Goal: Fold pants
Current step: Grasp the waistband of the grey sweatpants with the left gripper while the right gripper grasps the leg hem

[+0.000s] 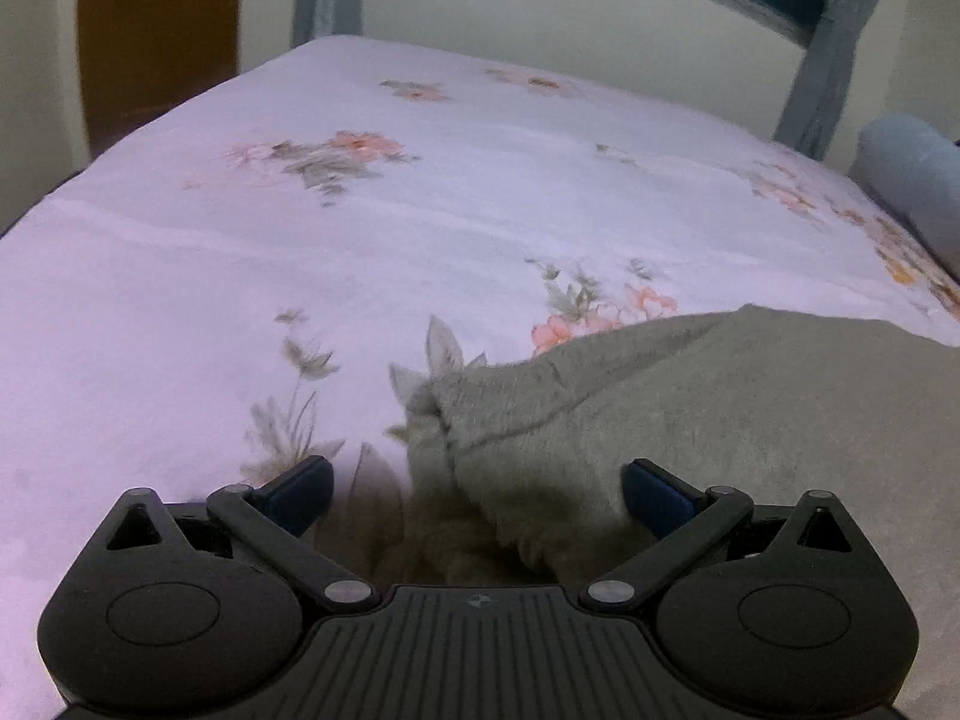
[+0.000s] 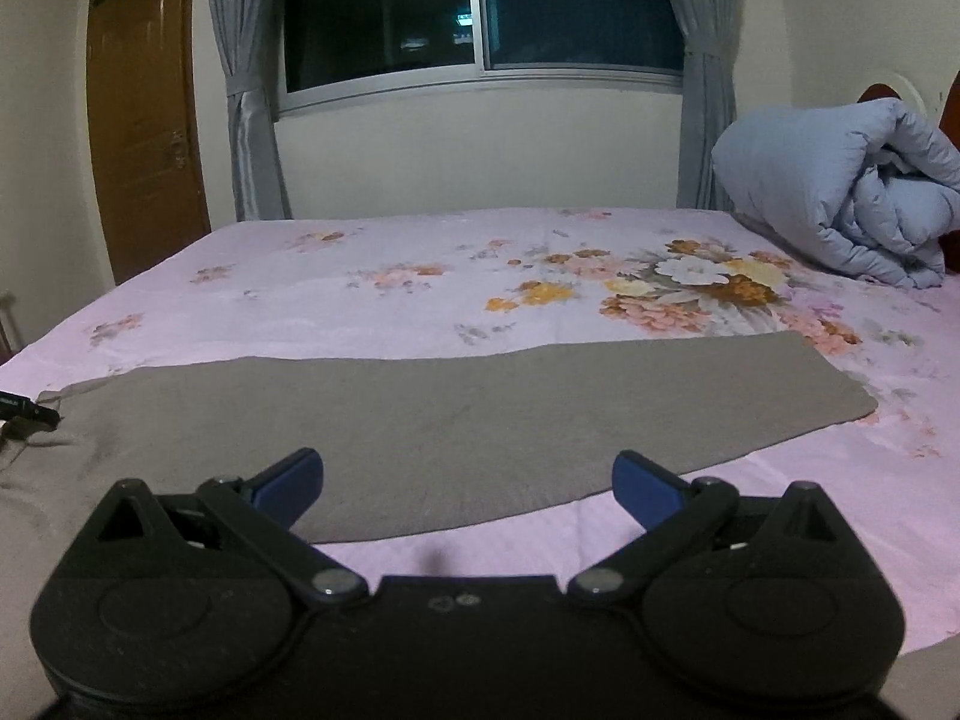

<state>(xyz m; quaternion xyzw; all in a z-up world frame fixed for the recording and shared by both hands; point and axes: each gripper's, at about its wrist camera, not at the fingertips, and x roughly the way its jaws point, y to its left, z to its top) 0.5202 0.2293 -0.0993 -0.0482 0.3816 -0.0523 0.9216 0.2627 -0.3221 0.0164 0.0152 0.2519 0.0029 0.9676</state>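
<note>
Each gripper (image 1: 480, 495) (image 2: 468, 489): black ribbed body, silver pivot screws, blue fingertips.

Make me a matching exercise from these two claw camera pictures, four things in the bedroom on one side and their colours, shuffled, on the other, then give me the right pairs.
Things:
1. pants
2. rolled-up duvet
3. door
4. bedsheet

Colours:
A. brown
B. pink with a flower print
C. grey
D. light blue

Pairs: 1-C, 2-D, 3-A, 4-B
</note>
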